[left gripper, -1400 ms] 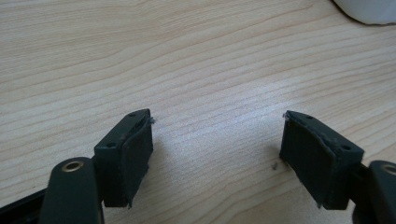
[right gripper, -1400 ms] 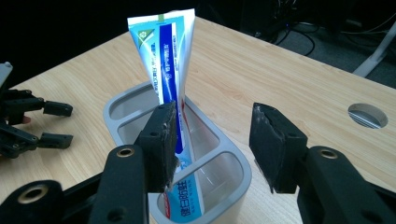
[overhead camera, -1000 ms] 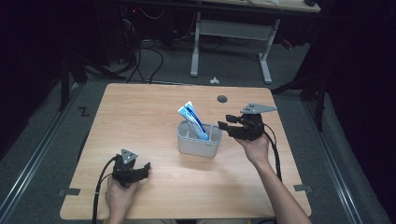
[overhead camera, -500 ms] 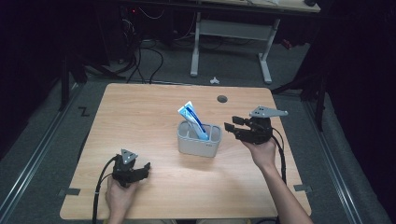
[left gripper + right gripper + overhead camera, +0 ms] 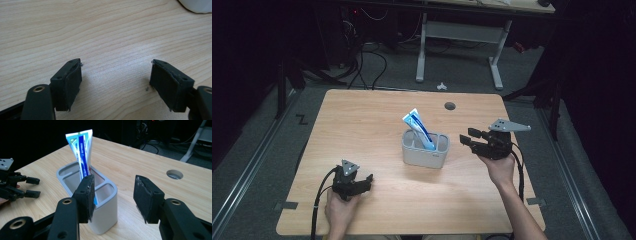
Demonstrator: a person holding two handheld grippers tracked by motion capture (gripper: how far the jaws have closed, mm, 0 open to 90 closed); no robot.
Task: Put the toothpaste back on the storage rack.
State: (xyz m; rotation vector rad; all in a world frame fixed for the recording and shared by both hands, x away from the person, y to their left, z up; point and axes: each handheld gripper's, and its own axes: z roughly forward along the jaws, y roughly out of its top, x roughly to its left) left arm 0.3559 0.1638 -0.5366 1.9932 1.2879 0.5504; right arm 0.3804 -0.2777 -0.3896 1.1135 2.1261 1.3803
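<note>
A grey holder [image 5: 424,152] with several compartments stands mid-table, and a blue-and-white toothpaste tube [image 5: 417,128] leans upright in its back compartment. My right gripper [image 5: 467,138] hovers just right of the holder, pointing at it, open with nothing between the jaws. In the right gripper view the holder [image 5: 105,205] and tube [image 5: 81,150] sit behind the left pad, and the right gripper [image 5: 113,185] frames bare wood. My left gripper [image 5: 366,181] rests near the front left of the table. It is open over bare wood in the left gripper view [image 5: 116,68].
A round cable hole [image 5: 450,106] lies in the wooden table [image 5: 362,120] behind the holder. The holder's pale corner [image 5: 197,4] is at the top right of the left gripper view. Cables and a white desk frame [image 5: 492,55] stand on the dark floor beyond.
My right gripper has drawn back to the right, away from the holder, its jaws staying equally wide. The left gripper and the tube have not moved.
</note>
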